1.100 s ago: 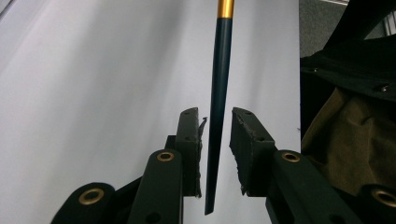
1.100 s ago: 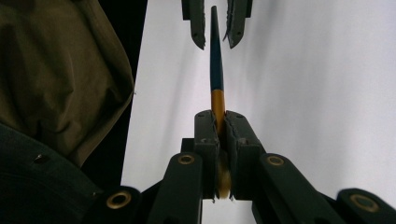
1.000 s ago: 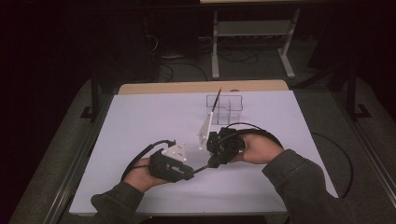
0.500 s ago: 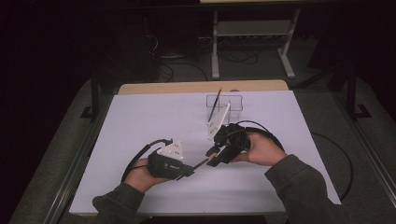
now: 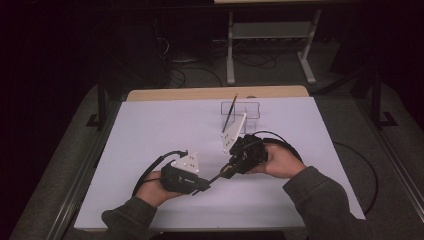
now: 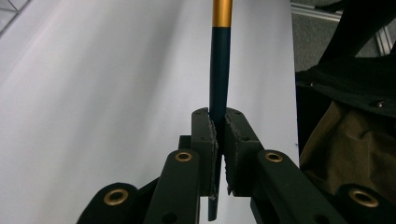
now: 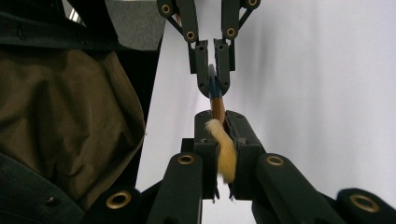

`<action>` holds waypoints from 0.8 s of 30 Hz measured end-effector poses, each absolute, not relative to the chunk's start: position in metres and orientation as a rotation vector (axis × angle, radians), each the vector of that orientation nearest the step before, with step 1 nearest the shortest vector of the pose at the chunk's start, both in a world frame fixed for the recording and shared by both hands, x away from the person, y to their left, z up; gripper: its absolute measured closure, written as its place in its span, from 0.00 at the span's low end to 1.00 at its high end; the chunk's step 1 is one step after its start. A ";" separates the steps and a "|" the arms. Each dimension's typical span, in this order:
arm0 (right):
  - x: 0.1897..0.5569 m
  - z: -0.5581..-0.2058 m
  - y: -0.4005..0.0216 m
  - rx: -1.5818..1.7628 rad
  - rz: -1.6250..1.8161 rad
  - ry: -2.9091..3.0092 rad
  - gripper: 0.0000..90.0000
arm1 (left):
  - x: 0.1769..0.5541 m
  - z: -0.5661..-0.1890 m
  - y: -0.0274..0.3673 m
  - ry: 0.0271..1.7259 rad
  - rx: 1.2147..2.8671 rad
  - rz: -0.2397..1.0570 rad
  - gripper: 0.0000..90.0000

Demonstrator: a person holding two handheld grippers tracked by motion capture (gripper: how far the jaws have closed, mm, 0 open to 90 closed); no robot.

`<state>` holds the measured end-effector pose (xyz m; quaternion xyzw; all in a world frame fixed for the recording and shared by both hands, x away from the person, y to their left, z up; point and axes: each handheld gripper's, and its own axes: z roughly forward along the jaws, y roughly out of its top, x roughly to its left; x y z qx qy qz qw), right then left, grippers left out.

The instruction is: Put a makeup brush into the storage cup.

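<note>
A paintbrush [image 5: 216,179] with a dark blue handle [image 6: 219,70], a gold ferrule and pale bristles [image 7: 226,149] spans the gap between my two grippers above the white table cover [image 5: 150,130]. My left gripper [image 5: 204,189] [image 6: 220,128] is shut on the handle's end. My right gripper [image 5: 227,172] [image 7: 223,126] faces it. Its jaws have just been closing and now stand shut on the ferrule and bristles. In the right gripper view the left gripper [image 7: 214,79] shows straight ahead, clamped on the handle.
A clear holder [image 5: 250,107] stands at the back middle of the cover with a second dark brush [image 5: 230,112] leaning in it. A wooden table edge [image 5: 215,93] runs behind it. Cables trail from both grippers. An olive sleeve [image 7: 70,126] lies close at the left in the right gripper view.
The right hand has shifted only slightly. The left hand has kept still, and the brush stays between the two grippers.
</note>
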<state>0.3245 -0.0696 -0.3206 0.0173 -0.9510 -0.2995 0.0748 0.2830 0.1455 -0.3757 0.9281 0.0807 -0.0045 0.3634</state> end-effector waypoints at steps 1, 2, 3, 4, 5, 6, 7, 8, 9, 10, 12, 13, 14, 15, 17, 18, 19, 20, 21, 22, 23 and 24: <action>0.324 -0.321 -0.069 0.059 -0.885 -2.853 0.93 | 0.283 -0.376 0.145 0.216 2.390 -0.003 0.90; 0.324 -0.321 -0.068 0.059 -0.867 -2.852 0.93 | 0.283 -0.376 0.144 0.223 2.393 0.001 0.84; 0.324 -0.320 -0.067 0.062 -0.858 -2.854 0.93 | 0.283 -0.376 0.144 0.223 2.392 0.001 0.83; 0.324 -0.320 -0.066 0.066 -0.837 -2.865 0.93 | 0.283 -0.375 0.145 0.219 2.394 0.008 0.82; 0.324 -0.320 -0.065 0.072 -0.829 -2.868 0.93 | 0.284 -0.374 0.145 0.213 2.399 0.011 0.82; 0.324 -0.319 -0.063 0.088 -0.813 -2.883 0.93 | 0.284 -0.373 0.145 0.209 2.403 0.009 0.81; 0.324 -0.318 -0.062 0.082 -0.795 -2.891 0.93 | 0.284 -0.372 0.145 0.201 2.404 0.017 0.81; 0.324 -0.316 -0.061 0.083 -0.776 -2.899 0.93 | 0.283 -0.371 0.144 0.201 2.404 0.013 0.81; 0.324 -0.315 -0.059 0.083 -0.761 -2.903 0.93 | 0.282 -0.371 0.143 0.205 2.395 0.010 0.81; 0.324 -0.313 -0.057 0.087 -0.751 -2.910 0.93 | 0.282 -0.370 0.142 0.198 2.397 0.011 0.82; 0.323 -0.311 -0.054 0.081 -0.718 -2.920 0.93 | 0.281 -0.369 0.140 0.191 2.394 0.016 0.85; 0.322 -0.310 -0.052 0.084 -0.706 -2.926 0.93 | 0.281 -0.369 0.139 0.187 2.400 0.024 0.87; 0.322 -0.308 -0.051 0.094 -0.704 -2.924 0.93 | 0.280 -0.369 0.139 0.190 2.399 0.028 0.90; 0.321 -0.307 -0.050 0.099 -0.702 -2.928 0.93 | 0.280 -0.370 0.139 0.192 2.397 0.027 0.91; 0.320 -0.307 -0.049 0.094 -0.722 -2.934 0.92 | 0.281 -0.370 0.140 0.205 2.393 0.034 0.93; 0.321 -0.308 -0.050 0.105 -0.753 -2.931 0.92 | 0.282 -0.370 0.141 0.208 2.387 0.031 0.93; 0.321 -0.309 -0.051 0.082 -0.779 -2.917 0.91 | 0.282 -0.370 0.143 0.211 2.376 0.029 0.93; 0.321 -0.310 -0.053 0.060 -0.810 -2.896 0.91 | 0.282 -0.370 0.144 0.219 2.366 0.036 0.93; 0.322 -0.312 -0.056 0.037 -0.849 -2.874 0.87 | 0.282 -0.370 0.145 0.220 2.358 0.040 0.93; 0.325 -0.315 -0.058 0.037 -0.901 -2.869 0.86 | 0.281 -0.371 0.146 0.243 2.326 0.019 0.93; 0.325 -0.318 -0.061 0.009 -0.938 -2.847 0.84 | 0.282 -0.371 0.147 0.247 2.320 0.022 0.93; 0.325 -0.321 -0.063 -0.011 -0.969 -2.846 0.81 | 0.283 -0.371 0.147 0.254 2.308 0.022 0.93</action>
